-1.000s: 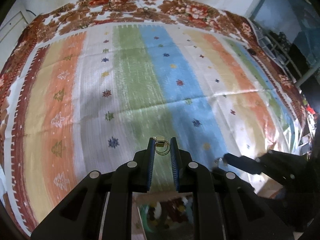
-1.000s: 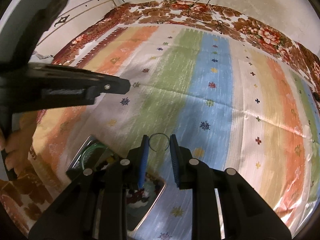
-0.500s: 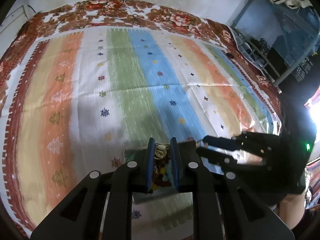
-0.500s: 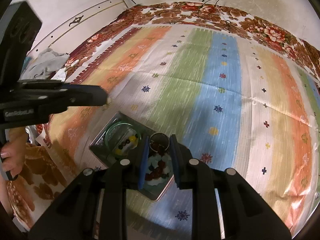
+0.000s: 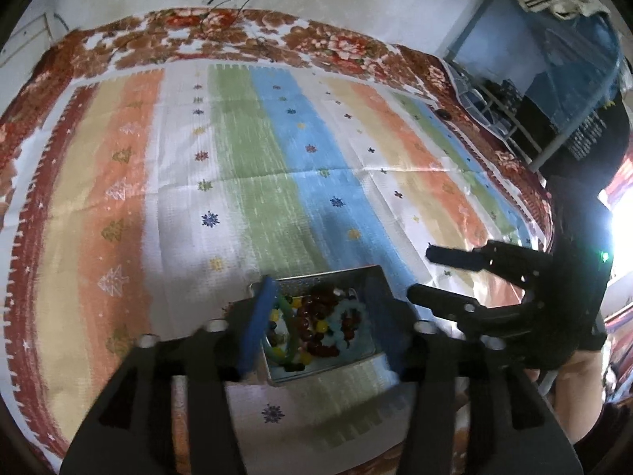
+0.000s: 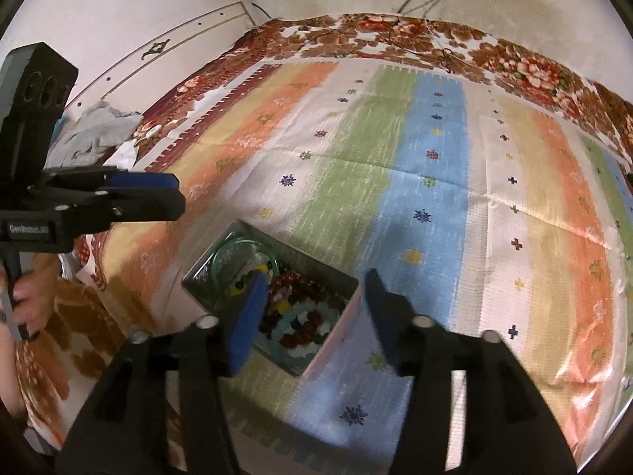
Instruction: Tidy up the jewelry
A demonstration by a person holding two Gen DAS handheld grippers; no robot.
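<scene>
Jewelry (image 5: 316, 324) (beads and bangles) fills the metal tray (image 5: 366, 277) on the striped cloth (image 5: 253, 182). Both the left gripper (image 5: 322, 316) and right gripper (image 6: 314, 308) have just been opening; their jaws hang released and empty above it.

We see bare striped cloth (image 5: 277, 182) beyond the metal tray (image 5: 358, 356), open to passage. Both grippers, left (image 5: 320, 316) and right (image 6: 314, 308), crowd the space above the tray.
</scene>
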